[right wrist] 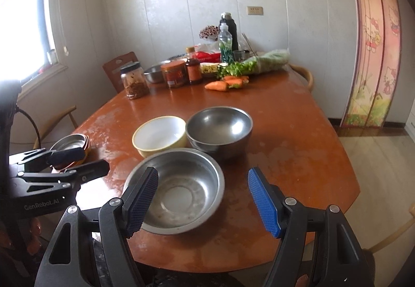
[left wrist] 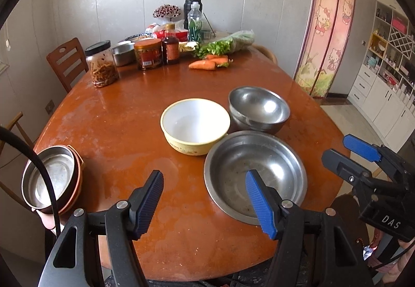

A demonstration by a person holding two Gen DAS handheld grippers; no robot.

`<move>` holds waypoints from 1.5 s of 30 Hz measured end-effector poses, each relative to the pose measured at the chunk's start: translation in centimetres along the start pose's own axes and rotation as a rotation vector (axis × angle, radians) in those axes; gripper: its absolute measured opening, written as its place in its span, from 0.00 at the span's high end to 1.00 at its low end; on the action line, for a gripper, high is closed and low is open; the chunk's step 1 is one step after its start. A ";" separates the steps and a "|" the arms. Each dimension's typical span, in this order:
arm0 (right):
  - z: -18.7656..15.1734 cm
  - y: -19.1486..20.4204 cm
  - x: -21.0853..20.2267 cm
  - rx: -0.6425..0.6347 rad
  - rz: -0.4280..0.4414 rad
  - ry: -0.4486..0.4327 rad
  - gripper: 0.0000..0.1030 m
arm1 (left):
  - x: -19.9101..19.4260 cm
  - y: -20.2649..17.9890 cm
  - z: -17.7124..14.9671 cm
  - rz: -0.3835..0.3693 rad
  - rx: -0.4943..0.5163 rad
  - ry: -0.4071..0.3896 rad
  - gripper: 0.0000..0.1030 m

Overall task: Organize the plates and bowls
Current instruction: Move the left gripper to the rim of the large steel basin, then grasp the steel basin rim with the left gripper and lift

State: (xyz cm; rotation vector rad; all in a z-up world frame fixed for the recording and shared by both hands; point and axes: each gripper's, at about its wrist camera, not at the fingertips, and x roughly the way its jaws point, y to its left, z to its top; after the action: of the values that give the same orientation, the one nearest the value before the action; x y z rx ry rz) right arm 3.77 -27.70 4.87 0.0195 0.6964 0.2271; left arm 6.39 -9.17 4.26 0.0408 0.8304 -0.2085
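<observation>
Left gripper: jaws spread, holding nothing, above table edge.
Right gripper: jaws spread, holding nothing.
Wide steel basin: near edge, touching yellow bowl and steel bowl.
Stacked bowls: left edge.

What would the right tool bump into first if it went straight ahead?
Probably the wide steel basin: the open right tool points over its near rim. Depth is unclear; held high, it might pass above.

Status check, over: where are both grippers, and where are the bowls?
Left gripper and right gripper open, empty. Wide steel bowl, yellow bowl, deep steel bowl loose; stacked bowls at table's left edge. Path unobstructed.
</observation>
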 end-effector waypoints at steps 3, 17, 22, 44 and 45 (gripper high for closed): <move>-0.5 -0.5 1.0 0.024 -0.006 0.031 0.29 | 0.8 -0.1 -0.3 0.002 0.002 0.013 0.36; -1.7 -1.0 5.1 0.015 -0.020 0.051 0.36 | 5.7 -0.1 -1.0 -0.028 -0.006 0.092 0.33; -2.2 -1.3 6.9 0.008 -0.025 0.085 0.54 | 7.0 -0.1 -1.2 -0.017 -0.001 0.107 0.32; -3.7 1.1 9.4 -0.056 0.012 0.147 0.69 | 8.7 -1.0 -2.4 -0.056 0.050 0.147 0.51; -3.7 1.5 9.4 -0.066 0.019 0.148 0.69 | 8.6 -0.9 -2.3 -0.044 0.051 0.147 0.51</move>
State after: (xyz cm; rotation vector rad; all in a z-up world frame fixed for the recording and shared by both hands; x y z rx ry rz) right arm 8.08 -24.43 -3.78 -0.0543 0.8359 0.2720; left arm 10.14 -11.25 -3.62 0.0867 0.9727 -0.2703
